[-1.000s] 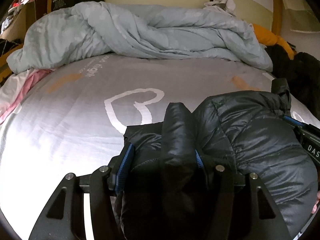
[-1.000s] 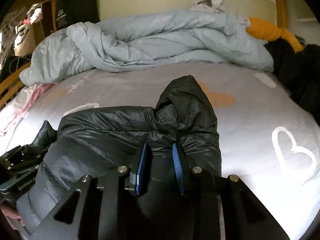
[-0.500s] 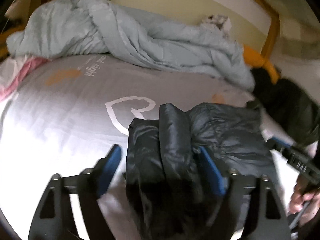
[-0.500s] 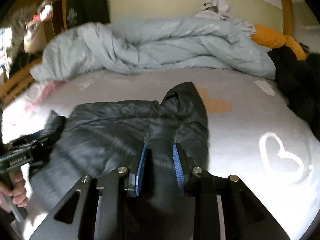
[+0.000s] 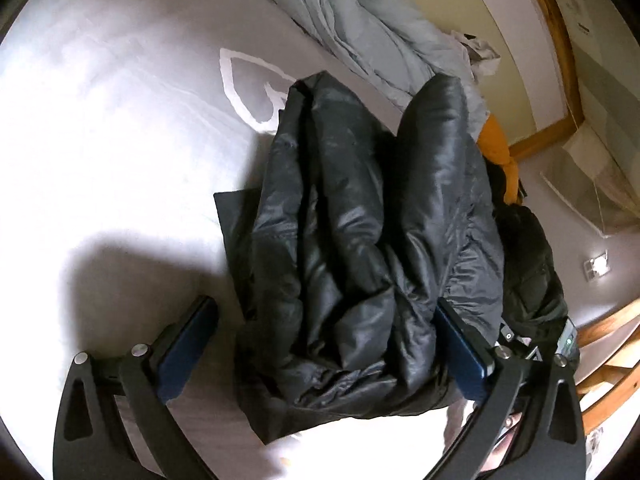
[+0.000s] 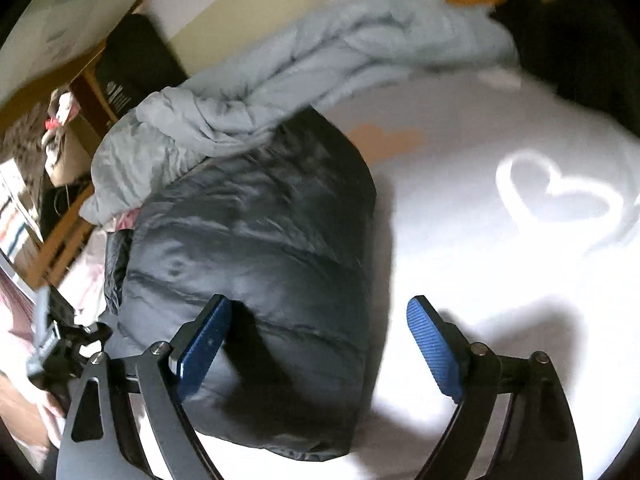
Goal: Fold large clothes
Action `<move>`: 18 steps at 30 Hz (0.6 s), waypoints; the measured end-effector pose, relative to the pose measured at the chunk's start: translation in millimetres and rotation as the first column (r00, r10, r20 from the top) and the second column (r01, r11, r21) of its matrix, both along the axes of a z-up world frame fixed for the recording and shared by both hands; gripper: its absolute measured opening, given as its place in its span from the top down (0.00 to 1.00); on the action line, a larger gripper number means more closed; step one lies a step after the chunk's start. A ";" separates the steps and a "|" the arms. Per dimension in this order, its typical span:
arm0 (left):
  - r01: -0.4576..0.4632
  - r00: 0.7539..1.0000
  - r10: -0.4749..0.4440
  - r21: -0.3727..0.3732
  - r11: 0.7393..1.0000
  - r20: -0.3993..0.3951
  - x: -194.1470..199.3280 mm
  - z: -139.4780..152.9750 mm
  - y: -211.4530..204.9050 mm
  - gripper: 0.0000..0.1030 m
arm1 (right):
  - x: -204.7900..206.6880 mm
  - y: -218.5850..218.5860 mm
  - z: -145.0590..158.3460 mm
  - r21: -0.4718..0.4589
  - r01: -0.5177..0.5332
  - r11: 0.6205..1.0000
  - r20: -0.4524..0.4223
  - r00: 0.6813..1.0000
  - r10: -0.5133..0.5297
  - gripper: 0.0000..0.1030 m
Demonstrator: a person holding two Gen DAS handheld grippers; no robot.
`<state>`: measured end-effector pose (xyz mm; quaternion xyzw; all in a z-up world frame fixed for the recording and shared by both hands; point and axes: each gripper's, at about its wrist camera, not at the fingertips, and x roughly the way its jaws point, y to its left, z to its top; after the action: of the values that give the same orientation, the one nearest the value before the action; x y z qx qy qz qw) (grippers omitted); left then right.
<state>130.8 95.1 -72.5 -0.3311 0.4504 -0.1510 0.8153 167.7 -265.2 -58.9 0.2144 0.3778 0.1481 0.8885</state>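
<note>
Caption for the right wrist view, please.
Right gripper, jaws just opened, above the folded black puffer jacket lying on the heart-print bedsheet.

Strong light overexposes the bedsheet [image 5: 100,128] to near white in both views, washing out its print. Hard dark shadows fall beneath each hand-held gripper. Black puffer jacket [image 5: 360,220] shows soft sheen. Right wrist view motion-blurred, worst on the duvet [image 6: 280,80]. Heavy fisheye curvature, black vignette at the corners.
</note>
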 end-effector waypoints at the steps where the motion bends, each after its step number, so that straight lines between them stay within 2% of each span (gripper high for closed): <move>1: 0.008 1.000 -0.008 0.009 1.000 0.007 -0.8 0.0 -2.6 0.00 | 3.3 -1.3 -7.2 0.049 -0.025 0.999 -0.015 1.000 0.025 0.12; 6: 0.027 0.999 -0.028 0.010 1.000 0.033 -1.1 -0.8 -8.3 0.00 | 13.8 2.7 -26.2 0.171 -0.090 0.981 -0.049 0.994 0.099 0.12; 7: 0.035 0.999 -0.035 0.007 0.999 0.040 -1.4 0.1 -9.4 0.08 | 14.2 5.5 -28.4 0.178 -0.103 0.979 -0.045 0.993 0.113 0.12; 9: 0.060 0.997 -0.058 -0.042 0.997 0.051 0.1 -0.4 -9.9 0.22 | 10.4 9.9 -26.5 0.155 -0.105 0.982 -0.011 0.994 0.108 0.32; 11: 0.055 0.996 -0.055 -0.004 0.998 0.077 -1.8 6.0 -15.5 0.31 | 2.9 18.8 -16.8 0.067 -0.100 0.993 0.036 0.995 0.098 0.44; 12: 0.058 0.993 -0.059 0.019 0.998 0.101 -3.4 10.6 -17.6 0.39 | -1.5 22.2 -10.5 0.030 -0.099 0.995 0.058 0.994 0.097 0.49; 13: 0.058 0.990 -0.063 0.046 0.997 0.127 -5.2 17.6 -21.1 0.46 | -5.3 23.9 -4.0 0.007 -0.097 0.995 0.074 0.993 0.096 0.51; 15: 0.066 0.981 -0.079 0.082 0.994 0.176 -6.6 31.7 -27.2 0.53 | -10.3 26.8 8.6 -0.025 -0.094 0.995 0.093 0.991 0.096 0.53; 18: 0.095 0.965 -0.119 0.114 0.989 0.232 -6.5 51.9 -41.5 0.55 | -23.2 19.0 30.2 -0.078 -0.071 0.994 0.133 0.988 0.081 0.53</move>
<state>124.3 53.6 -20.7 -0.2438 0.3738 -0.2102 0.8699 144.5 -246.2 -28.7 0.1566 0.3293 0.1823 0.9131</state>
